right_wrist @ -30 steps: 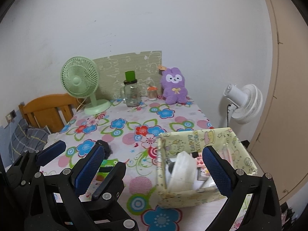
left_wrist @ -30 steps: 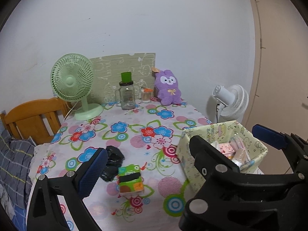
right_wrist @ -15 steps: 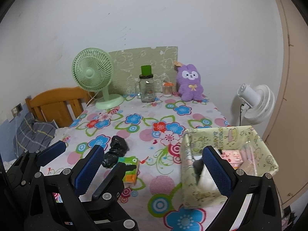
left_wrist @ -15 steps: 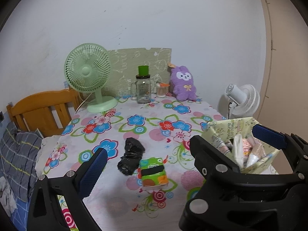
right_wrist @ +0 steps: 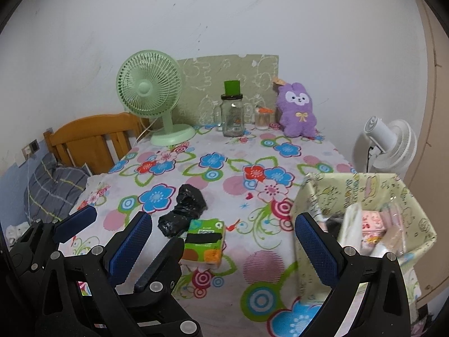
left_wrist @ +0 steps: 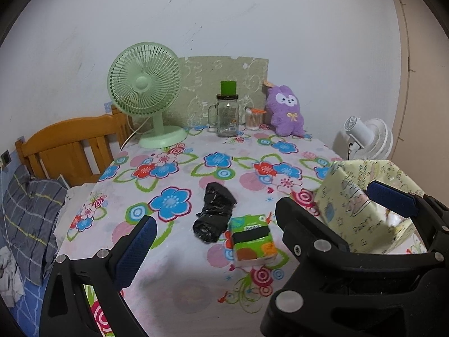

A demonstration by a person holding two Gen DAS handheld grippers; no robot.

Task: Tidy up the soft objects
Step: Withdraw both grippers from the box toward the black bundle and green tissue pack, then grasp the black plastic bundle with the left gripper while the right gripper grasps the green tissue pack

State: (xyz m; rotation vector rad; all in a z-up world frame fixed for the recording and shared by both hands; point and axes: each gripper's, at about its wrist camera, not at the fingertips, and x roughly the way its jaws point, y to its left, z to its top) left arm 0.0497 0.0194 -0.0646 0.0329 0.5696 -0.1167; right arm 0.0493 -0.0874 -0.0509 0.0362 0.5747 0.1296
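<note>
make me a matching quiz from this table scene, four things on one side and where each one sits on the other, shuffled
Things:
1. black bag
2. tissue pack
3. purple plush
4. green fan

Places:
A. far edge of the table, right of the glass jar
B. far left corner of the table
C. middle of the table, just beyond the tissue pack
D. near part of the table, left of the yellow box

Pairs: 1-C, 2-D, 3-A, 4-B

Bag roll (left_wrist: 214,213) left of tissue pack (left_wrist: 252,240); basket (right_wrist: 404,196) right.
</note>
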